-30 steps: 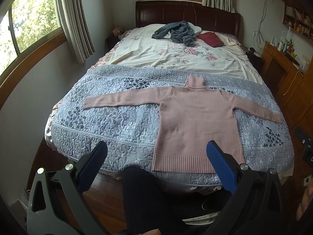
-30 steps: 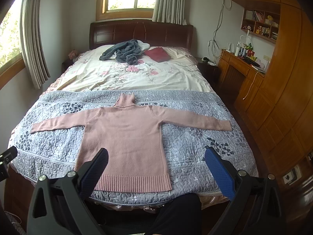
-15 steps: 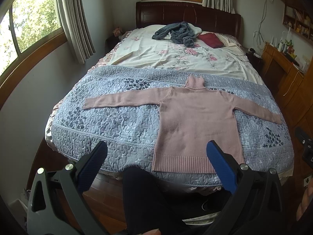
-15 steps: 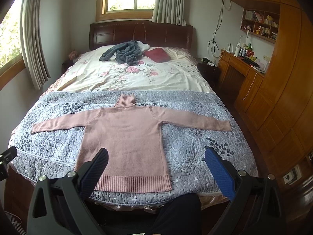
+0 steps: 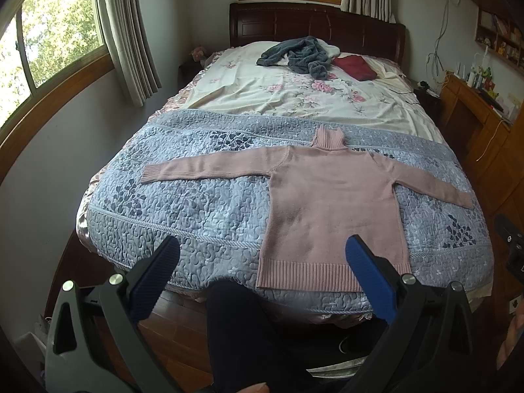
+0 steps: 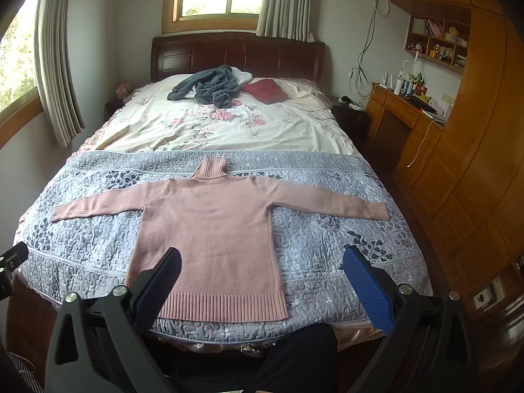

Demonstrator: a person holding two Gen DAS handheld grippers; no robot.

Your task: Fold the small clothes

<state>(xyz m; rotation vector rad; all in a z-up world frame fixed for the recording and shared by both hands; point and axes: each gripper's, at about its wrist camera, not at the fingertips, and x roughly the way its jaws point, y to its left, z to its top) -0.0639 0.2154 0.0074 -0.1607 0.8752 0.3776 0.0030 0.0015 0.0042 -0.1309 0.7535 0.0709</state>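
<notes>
A pink turtleneck sweater lies flat on the grey quilt at the foot of the bed. Both sleeves are spread out sideways and the ribbed hem faces me. My left gripper hovers open in front of the bed's near edge, left of the hem, with nothing between its blue pads. My right gripper is open too, held above the hem's right half and touching nothing. The sweater's back side is hidden.
A grey garment and a dark red cushion lie by the headboard on a floral sheet. Wooden cabinets and a desk line the right side. A person's dark-trousered leg stands against the bed's foot.
</notes>
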